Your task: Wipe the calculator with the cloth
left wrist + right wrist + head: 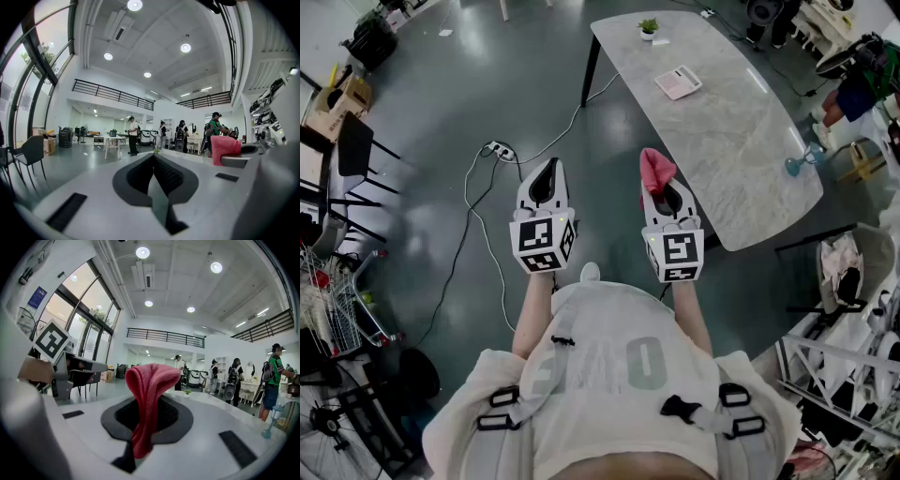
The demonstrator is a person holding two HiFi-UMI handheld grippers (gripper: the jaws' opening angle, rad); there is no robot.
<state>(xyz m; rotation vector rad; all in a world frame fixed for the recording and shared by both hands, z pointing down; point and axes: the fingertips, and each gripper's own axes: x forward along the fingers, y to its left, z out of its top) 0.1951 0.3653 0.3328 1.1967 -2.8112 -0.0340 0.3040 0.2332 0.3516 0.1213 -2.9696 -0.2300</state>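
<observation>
One calculator (678, 82) mid counter (741, 141), keys too small to read. One cloth (149, 394), off counter – pinched in right gripper (667, 192) fingers (176, 416), lower end hidden. Left gripper (546, 183) fingers (164, 176) together, empty.

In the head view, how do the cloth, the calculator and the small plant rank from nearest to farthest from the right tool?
1. The cloth: pinched in the right tool itself.
2. The calculator: lying on the table, ahead of the tool.
3. The plant: at the table's far end, beyond the calculator.
</observation>
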